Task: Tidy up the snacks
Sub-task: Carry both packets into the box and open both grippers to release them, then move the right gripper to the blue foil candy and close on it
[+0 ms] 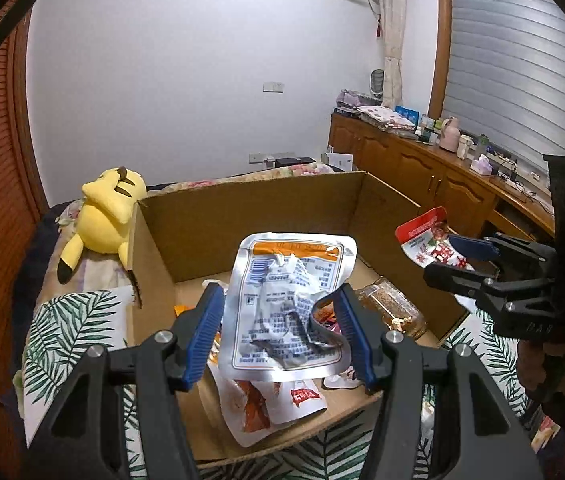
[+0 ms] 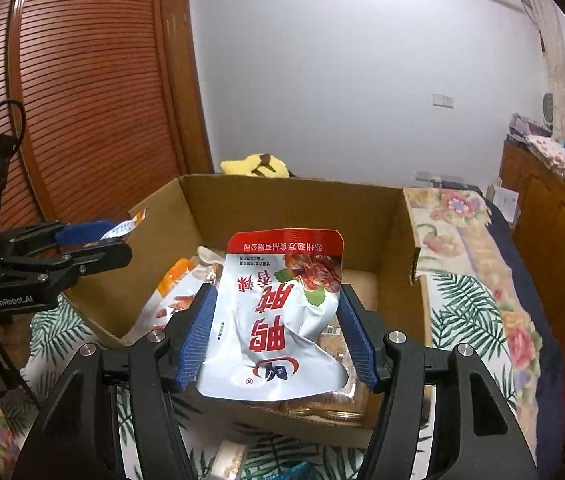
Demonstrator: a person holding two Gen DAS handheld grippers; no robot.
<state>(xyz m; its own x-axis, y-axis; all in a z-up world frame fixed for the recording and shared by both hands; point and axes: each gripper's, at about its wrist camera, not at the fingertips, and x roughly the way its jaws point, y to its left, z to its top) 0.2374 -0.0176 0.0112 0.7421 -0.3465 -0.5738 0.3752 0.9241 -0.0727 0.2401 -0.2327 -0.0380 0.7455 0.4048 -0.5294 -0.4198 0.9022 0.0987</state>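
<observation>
The left fingers (image 1: 206, 320) are clamped on a silver pouch (image 1: 288, 304), the right fingers (image 2: 198, 328) on a red pouch (image 2: 282, 312). Both are held over the box (image 1: 250, 204); next, they likely must be dropped in.

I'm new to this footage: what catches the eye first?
Each gripper holds a snack pouch above the open cardboard box: the left gripper a silver pouch with an orange band, the right gripper a red-topped white pouch. A yellow plush toy lies on the bed left of the box.
</observation>
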